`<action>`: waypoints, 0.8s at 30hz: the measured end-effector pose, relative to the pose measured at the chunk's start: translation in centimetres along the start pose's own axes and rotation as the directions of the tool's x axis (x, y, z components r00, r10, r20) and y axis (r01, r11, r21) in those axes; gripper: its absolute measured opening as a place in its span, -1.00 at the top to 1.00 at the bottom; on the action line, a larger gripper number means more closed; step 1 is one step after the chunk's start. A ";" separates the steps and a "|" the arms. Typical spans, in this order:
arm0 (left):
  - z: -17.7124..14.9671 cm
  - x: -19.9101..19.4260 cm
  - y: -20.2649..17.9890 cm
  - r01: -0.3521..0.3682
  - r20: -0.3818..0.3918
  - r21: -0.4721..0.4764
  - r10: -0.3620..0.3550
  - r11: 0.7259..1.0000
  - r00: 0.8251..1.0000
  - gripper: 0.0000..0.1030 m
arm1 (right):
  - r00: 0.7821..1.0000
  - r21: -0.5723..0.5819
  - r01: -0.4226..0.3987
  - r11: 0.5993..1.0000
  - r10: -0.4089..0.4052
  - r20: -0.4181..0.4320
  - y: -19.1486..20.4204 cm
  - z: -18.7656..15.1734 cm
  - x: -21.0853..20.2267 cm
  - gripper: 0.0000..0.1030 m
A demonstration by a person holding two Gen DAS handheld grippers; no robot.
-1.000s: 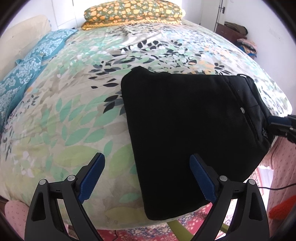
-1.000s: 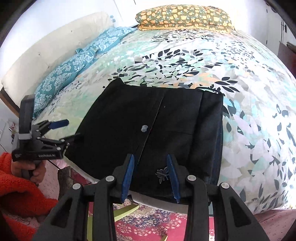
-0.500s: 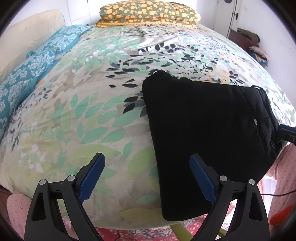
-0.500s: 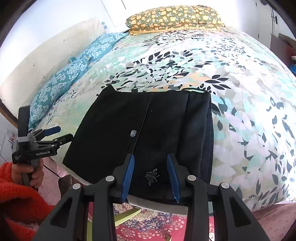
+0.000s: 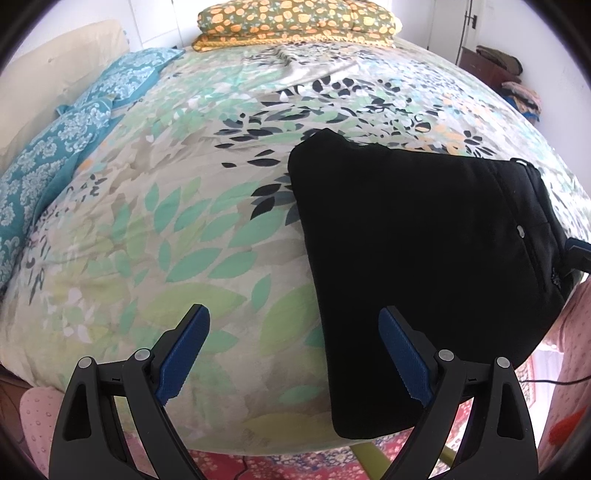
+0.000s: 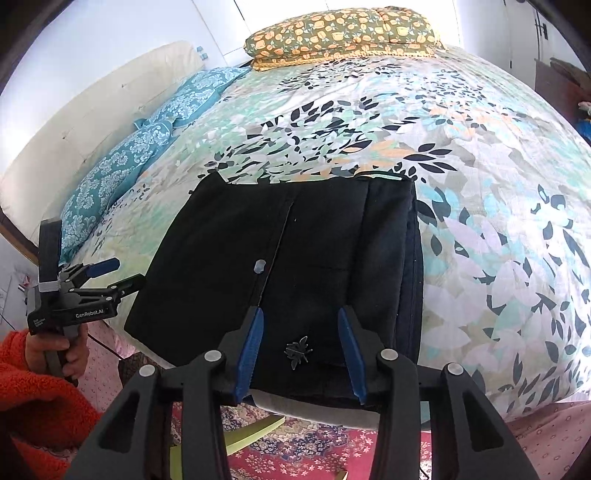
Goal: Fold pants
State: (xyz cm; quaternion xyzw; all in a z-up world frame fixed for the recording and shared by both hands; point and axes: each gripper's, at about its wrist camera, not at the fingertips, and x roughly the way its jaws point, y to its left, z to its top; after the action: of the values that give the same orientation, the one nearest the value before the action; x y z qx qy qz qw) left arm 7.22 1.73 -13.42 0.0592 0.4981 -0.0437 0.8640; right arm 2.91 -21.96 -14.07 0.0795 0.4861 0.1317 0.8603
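Black pants (image 5: 424, 251) lie folded into a flat rectangle at the near edge of the bed, also in the right wrist view (image 6: 295, 258), with a small button and an insect-shaped emblem (image 6: 298, 351) on top. My left gripper (image 5: 293, 350) is open and empty, above the bedspread just left of the pants; it also shows at the left of the right wrist view (image 6: 110, 275). My right gripper (image 6: 300, 349) is open over the pants' near edge, its jaws on either side of the emblem, holding nothing.
The leaf-print bedspread (image 5: 166, 221) covers the bed. Blue pillows (image 5: 55, 155) lie at the left and a yellow-orange pillow (image 5: 295, 22) at the far end. A patterned red rug (image 6: 314, 443) lies below the bed edge. A dresser (image 5: 491, 70) stands at far right.
The left gripper has drawn away to the left, so the pants shifted right in its view. The right gripper has pulled back slightly over the pants' near edge. The pants have not moved.
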 end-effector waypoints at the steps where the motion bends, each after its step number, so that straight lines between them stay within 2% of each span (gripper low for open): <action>1: 0.0 0.0 0.0 0.002 -0.001 -0.002 -0.002 1.000 1.000 -0.82 | 1.000 0.005 -0.016 1.000 0.016 0.004 -0.1 0.1 -0.1 0.15; 3: 0.3 -0.3 0.7 0.049 0.003 -0.033 -0.049 0.998 0.999 -0.82 | 0.995 0.056 -0.095 0.994 0.093 0.030 -1.1 0.3 -0.7 0.15; 4: 0.5 -0.4 1.3 0.100 0.008 -0.064 -0.100 0.993 0.995 -0.82 | 0.989 0.104 -0.138 0.985 0.132 0.063 -2.1 0.5 -1.2 0.07; 5: 0.7 -0.4 2.2 0.169 0.012 -0.115 -0.169 0.979 0.986 -0.85 | 0.983 0.160 -0.164 0.973 0.148 0.105 -3.5 0.6 -1.9 0.00; 6: 1.0 -0.3 3.3 0.233 0.014 -0.178 -0.234 0.956 0.972 -0.86 | 0.979 0.210 -0.176 0.962 0.149 0.139 -4.7 0.7 -2.4 -0.17; 8: 1.2 0.3 4.9 0.277 0.013 -0.268 -0.284 0.923 0.959 -0.86 | 0.971 0.318 -0.196 0.928 0.138 0.195 -7.7 0.4 -3.2 -0.24; 11: 0.9 1.2 6.3 0.269 0.007 -0.331 -0.283 0.904 0.959 -0.86 | 0.966 0.433 -0.207 0.877 0.112 0.234 -10.9 -0.7 -3.5 -0.24; 14: 0.2 1.9 6.9 0.258 -0.015 -0.367 -0.283 0.894 0.959 -0.86 | 0.965 0.513 -0.220 0.830 0.110 0.236 -12.3 -1.3 -3.0 -0.24; 18: -0.1 1.9 6.5 0.227 -0.026 -0.360 -0.253 0.905 0.967 -0.86 | 0.975 0.541 -0.177 0.822 0.073 0.208 -12.5 -1.3 -2.2 -0.37; 24: -0.2 1.8 7.0 0.194 -0.015 -0.359 -0.213 0.913 0.977 -0.86 | 0.982 0.546 -0.144 0.825 0.050 0.183 -13.0 -1.6 -1.7 -0.38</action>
State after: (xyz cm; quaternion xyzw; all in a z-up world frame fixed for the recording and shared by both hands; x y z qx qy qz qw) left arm 8.92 8.65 -14.66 -0.1488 0.5244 -0.0412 0.8373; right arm 2.64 -34.85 -16.99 0.3617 0.4275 0.0214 0.8282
